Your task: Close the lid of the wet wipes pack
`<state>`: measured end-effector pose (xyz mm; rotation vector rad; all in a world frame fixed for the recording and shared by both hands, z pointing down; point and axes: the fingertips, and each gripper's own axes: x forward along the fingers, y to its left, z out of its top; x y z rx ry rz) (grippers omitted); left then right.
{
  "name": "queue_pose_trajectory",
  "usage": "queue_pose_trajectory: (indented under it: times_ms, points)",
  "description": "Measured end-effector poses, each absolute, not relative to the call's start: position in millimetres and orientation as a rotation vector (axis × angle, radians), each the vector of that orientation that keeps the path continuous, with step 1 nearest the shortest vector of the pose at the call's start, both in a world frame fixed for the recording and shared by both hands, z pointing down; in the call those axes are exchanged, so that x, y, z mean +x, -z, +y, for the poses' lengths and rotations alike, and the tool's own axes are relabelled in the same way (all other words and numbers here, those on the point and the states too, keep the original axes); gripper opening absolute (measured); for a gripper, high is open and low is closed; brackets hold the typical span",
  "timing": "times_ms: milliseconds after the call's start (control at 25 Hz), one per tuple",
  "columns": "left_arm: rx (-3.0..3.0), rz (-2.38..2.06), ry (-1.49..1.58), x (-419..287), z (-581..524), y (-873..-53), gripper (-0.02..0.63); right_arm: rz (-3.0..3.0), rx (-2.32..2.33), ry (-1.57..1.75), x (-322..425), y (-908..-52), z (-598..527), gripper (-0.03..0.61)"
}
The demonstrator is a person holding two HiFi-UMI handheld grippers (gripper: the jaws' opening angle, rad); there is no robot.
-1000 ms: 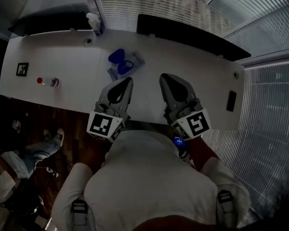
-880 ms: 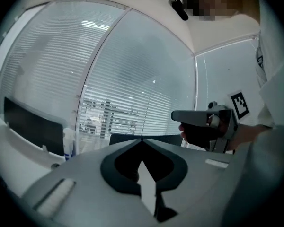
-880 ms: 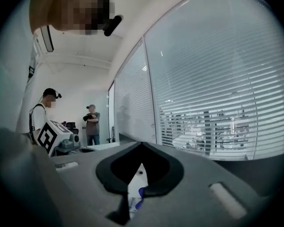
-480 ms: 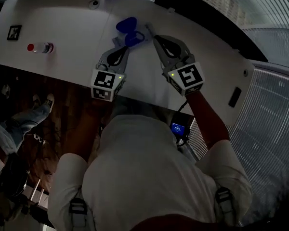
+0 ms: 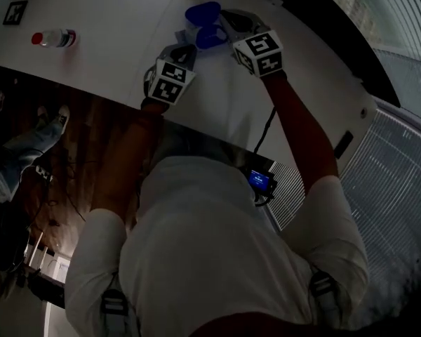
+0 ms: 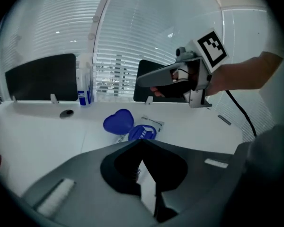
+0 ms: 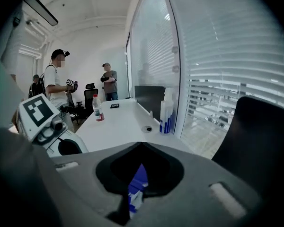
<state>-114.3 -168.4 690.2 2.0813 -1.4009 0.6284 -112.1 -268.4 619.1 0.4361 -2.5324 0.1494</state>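
The wet wipes pack (image 6: 154,125) lies flat on the white table (image 5: 112,20). Its blue heart-shaped lid (image 6: 119,122) (image 5: 202,12) stands open, hinged back from the round blue opening (image 6: 143,133). My left gripper (image 5: 187,48) (image 6: 141,142) is shut and empty, with its tips just short of the pack's near side. My right gripper (image 5: 226,18) (image 6: 146,81) hangs in the air over the pack's right side, also shut and empty. In the right gripper view a strip of blue lid (image 7: 139,183) shows through the hole under the shut jaws (image 7: 142,144).
A red-capped bottle (image 5: 54,38) (image 7: 97,109) and a square marker tag (image 5: 15,12) lie on the table's left part. A spray bottle (image 6: 85,86) (image 7: 166,110) stands by the window blinds. Dark chair backs (image 6: 40,77) line the far edge. Several people (image 7: 57,82) stand beyond the table's end.
Both grippers have moved forward from near my body across the table to the pack. The left tips have reached its near side, and the right gripper now hangs over it.
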Motion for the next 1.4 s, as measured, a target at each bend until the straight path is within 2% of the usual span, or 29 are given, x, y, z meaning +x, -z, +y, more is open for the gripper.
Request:
queue_pose_trajectory:
  times_ms: [640,1200,1400]
  points:
    - [2.035,-1.237,-0.809,-103,-177,-772,0.002,-2.362,0.380,-0.049,-164,-718,-358,0.002]
    - [2.061,-1.217,-0.849,-101,-173,-781,0.002,-2.327,0.113,-0.257,-150,-736,-336,0.000]
    - [2.072,-1.218,-0.882,-99,-174,-783,0.002,-2.338,0.291,-0.233,-139,-728,-365,0.000]
